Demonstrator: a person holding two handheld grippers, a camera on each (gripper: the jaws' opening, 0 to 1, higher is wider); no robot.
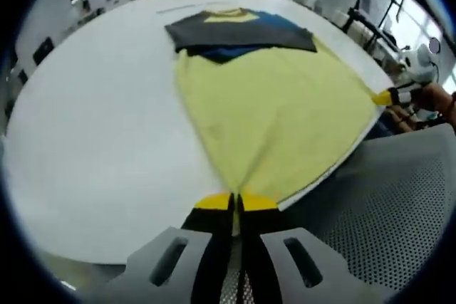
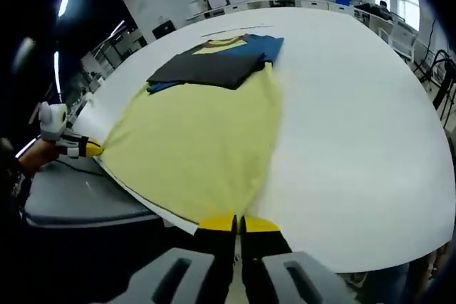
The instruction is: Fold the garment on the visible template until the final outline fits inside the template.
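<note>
White table (image 1: pixel 85 140) — both grippers pinch yellow garment (image 1: pixel 271 112) hem — no legible writing.

no readable text, labels or numbers anywhere.

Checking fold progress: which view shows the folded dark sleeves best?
The left gripper view: the dark sleeves lie broadside across the yellow garment, both ends visible. The right gripper view shows them obliquely, foreshortened, the far end overlapping blue fabric.

yellow garment (image 1: pixel 274 115), grey-blue sleeves, white table (image 1: pixel 92 126)
</note>
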